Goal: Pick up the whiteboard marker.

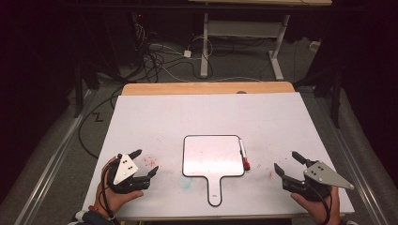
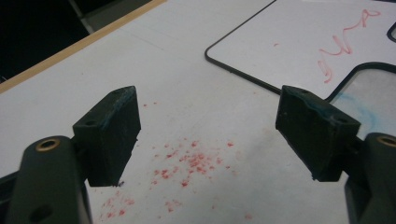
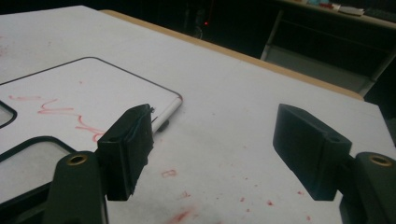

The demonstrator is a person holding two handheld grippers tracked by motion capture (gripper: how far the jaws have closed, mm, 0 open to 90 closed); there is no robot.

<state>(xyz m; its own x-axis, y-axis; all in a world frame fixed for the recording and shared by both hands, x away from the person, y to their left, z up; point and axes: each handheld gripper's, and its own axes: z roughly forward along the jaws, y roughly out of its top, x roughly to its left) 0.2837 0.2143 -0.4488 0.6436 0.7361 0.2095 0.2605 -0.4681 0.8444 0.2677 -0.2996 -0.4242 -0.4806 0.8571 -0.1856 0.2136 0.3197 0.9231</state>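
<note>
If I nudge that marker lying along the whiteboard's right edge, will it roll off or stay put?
The marker looks round and slim, so a sideways push would probably roll it across the flat table. It lies against the small whiteboard, whose edge likely blocks rolling that way. It seems light, so open jaws may knock it askew.

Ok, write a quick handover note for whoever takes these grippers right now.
Left hand-held gripper: open, empty, low over the table left of the whiteboard.
Right hand-held gripper: open, empty, right of the board.
Whiteboard lies flat mid-table, handle toward you, red scribble on it. Red-capped marker lies along its right edge.
Done: nothing in hand.
Left, probably: pick up the marker or deal with the scribble; red flecks dot the table.
</note>
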